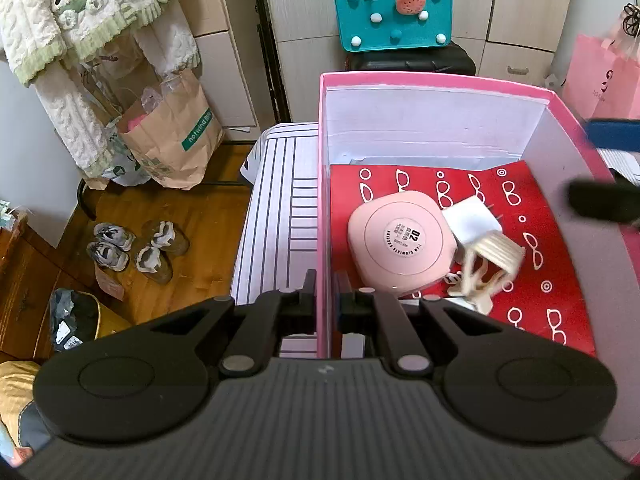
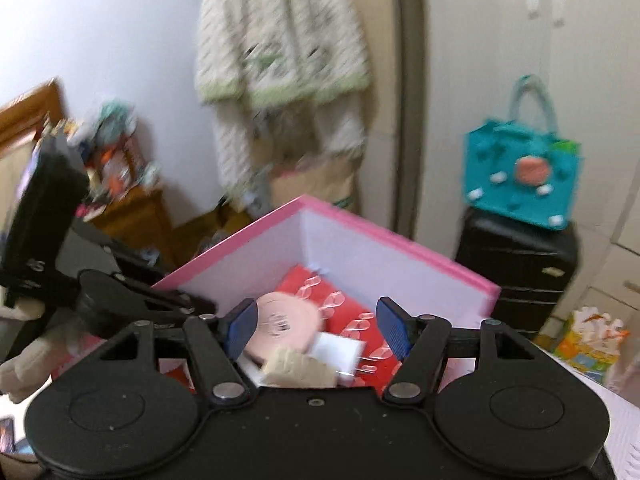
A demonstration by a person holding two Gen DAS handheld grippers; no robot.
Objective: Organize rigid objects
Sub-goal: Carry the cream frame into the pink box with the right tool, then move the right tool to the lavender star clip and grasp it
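The brown paper bag (image 1: pixel 172 136) on the floor carries a green strip reading "hotwind". The round pink case (image 1: pixel 400 242) in the box bears a white label with a bold "02"; its smaller print, seemingly Chinese characters ringed by Latin letters, is too fine to read.

A teal felt bag (image 1: pixel 394 8) sits on a black suitcase (image 1: pixel 412 62); shoes (image 1: pixel 138 250) lie beside a paper bag (image 1: pixel 176 140).

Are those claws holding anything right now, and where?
The left claw is clamped on the pink box's side wall. The right claw is open and holds nothing.
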